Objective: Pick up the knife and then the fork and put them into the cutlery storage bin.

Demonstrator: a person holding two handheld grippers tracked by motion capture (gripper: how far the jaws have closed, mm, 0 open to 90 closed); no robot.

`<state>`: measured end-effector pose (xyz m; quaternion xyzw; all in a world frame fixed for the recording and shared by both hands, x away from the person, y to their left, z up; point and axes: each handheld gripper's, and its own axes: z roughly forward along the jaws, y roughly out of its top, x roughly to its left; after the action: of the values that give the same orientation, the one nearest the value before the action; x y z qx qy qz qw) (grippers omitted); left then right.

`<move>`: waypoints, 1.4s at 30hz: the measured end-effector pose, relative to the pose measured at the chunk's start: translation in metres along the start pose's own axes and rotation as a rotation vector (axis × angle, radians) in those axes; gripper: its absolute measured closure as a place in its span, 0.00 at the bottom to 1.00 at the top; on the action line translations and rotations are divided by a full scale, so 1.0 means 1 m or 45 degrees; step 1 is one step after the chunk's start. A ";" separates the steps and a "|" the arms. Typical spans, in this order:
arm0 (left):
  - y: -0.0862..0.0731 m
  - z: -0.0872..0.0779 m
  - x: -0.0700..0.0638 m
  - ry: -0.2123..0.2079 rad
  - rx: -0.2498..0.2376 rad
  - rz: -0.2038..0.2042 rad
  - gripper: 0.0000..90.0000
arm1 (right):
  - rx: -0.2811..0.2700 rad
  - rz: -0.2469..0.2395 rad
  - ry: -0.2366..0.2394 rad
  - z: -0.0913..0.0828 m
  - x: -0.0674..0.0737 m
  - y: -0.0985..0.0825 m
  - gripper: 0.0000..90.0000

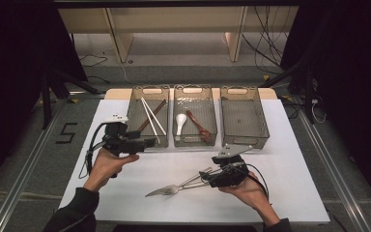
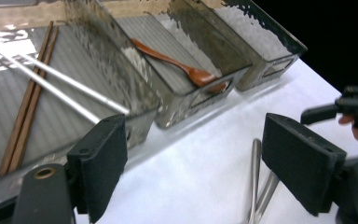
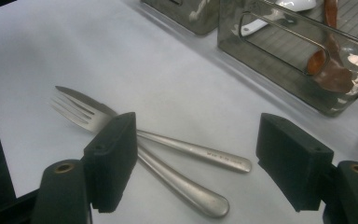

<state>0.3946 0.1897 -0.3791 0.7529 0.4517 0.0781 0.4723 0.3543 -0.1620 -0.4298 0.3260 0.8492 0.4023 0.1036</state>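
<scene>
- High view: left gripper [image 1: 147, 143] hangs released by the chopstick bin [image 1: 148, 116]; right gripper [image 1: 206, 175] released over fork [image 1: 166, 190] and knife [image 1: 193, 180].
- Left gripper view: nothing between the jaws.
- Right gripper view: fork [image 3: 168, 175] crosses knife [image 3: 186, 148]; closing here might pinch both.

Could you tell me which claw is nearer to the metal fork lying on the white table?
The right claw: it sits open just over the handle end of the fork. The left claw, also open, is farther off by the tray with chopsticks.
</scene>
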 end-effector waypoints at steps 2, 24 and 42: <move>-0.010 -0.004 0.002 -0.003 -0.008 -0.011 0.23 | 0.005 -0.001 0.002 0.001 0.000 0.000 0.33; -0.081 -0.028 0.004 0.035 -0.032 0.014 0.20 | 0.014 -0.010 -0.007 0.001 0.004 -0.001 0.33; -0.103 -0.048 0.002 0.074 -0.152 0.043 0.19 | 0.172 -0.135 0.049 0.022 0.006 0.015 0.33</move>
<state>0.3068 0.2370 -0.4346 0.7283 0.4468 0.1345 0.5018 0.3666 -0.1372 -0.4322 0.2789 0.8923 0.3444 0.0864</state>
